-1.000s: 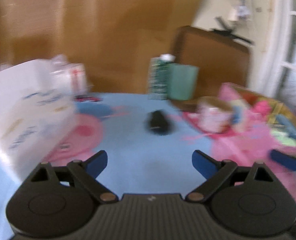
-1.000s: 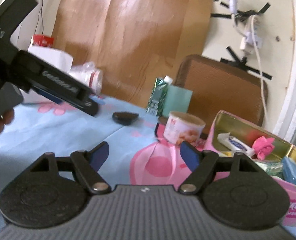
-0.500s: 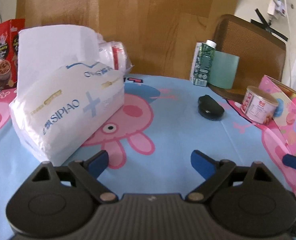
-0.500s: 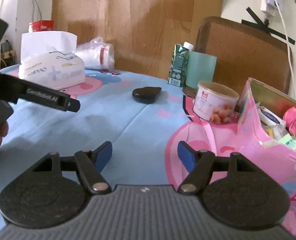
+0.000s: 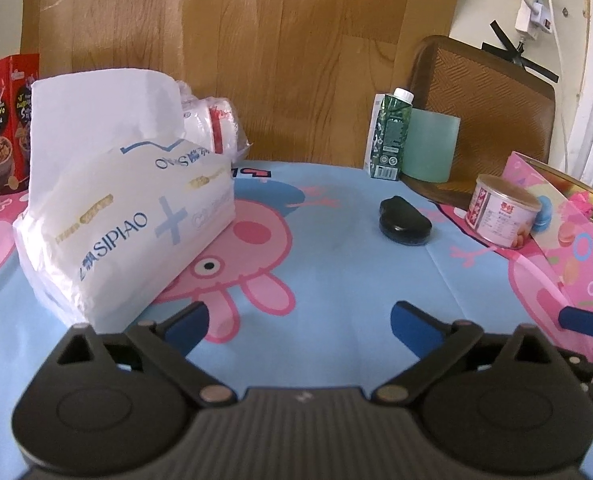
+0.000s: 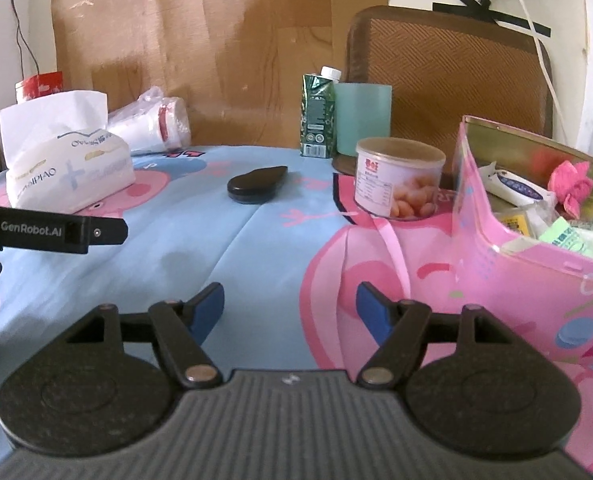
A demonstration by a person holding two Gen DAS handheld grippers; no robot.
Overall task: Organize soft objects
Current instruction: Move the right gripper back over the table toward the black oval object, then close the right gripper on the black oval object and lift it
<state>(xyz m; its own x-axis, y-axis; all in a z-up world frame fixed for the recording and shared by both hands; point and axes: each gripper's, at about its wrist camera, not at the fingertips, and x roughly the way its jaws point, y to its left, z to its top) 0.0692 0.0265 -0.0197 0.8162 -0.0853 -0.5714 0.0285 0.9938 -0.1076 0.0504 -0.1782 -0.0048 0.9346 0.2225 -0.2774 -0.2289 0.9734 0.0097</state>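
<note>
Hovering over the desk point(image 5: 336, 280) with its blue cartoon-print cloth, the left gripper point(image 5: 298, 320) has its fingers apart and opening wider, nothing between them. The right gripper point(image 6: 289, 306) also has its fingers apart and empty.

The soft white plastic-wrapped tissue pack point(image 5: 128, 216) lies on the desk just ahead and left of the left gripper, one loose tissue standing up from its slot. The open pink tin box point(image 6: 536, 248) sits at the right, already holding small packets and a pink cloth.

Likely faults from here:
- Pinching the raised tissue instead of the pack body — the sheet would pull out or tear.
- Clamping only the slack wrapper — the pack could sag and slip in transit.
- Sweeping across the desk — the black oval case point(image 5: 404, 222) and the round tin can point(image 6: 398, 182) lie between pack and box.
</note>
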